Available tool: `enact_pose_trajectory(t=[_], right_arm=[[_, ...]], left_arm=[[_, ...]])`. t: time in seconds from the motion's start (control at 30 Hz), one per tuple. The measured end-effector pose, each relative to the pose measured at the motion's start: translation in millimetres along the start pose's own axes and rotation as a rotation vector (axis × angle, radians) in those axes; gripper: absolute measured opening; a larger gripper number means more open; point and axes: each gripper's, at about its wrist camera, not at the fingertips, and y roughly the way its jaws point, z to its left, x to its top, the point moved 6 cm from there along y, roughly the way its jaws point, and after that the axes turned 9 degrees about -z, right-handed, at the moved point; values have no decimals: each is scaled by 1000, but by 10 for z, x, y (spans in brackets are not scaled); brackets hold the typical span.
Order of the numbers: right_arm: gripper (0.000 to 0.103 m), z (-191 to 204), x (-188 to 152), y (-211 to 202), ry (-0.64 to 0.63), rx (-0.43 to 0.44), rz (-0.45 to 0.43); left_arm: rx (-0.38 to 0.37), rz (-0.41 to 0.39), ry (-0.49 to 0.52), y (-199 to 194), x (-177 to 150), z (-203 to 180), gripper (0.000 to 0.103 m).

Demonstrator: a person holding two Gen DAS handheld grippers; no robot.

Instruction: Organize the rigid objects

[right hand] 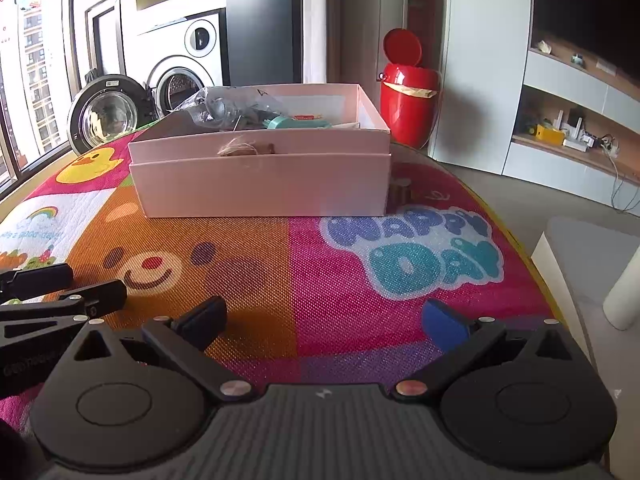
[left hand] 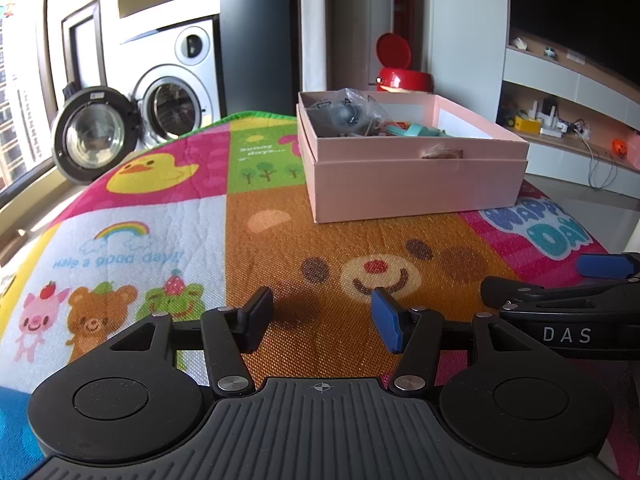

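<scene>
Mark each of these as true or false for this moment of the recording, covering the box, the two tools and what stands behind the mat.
1. The pink box sits on the play mat with its top open. True.
2. The left tool is shut on a teal object. False: its jaws stand apart and hold nothing; the teal object lies inside the box.
3. The right tool is open and empty. True.
4. The red bin behind the mat has its lid closed. False: the lid is flipped up.
5. The washing machine door is shut. False: the round door hangs open.
6. A clear plastic bag sticks up out of the box. True.
</scene>
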Motion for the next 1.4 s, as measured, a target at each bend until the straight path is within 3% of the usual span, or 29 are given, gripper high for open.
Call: enact_pose_trajectory(t=[1.4], right_arm=[[103, 9, -1, 4, -1, 0, 0]], left_arm=[[5, -2, -2, -2, -4, 7, 60]])
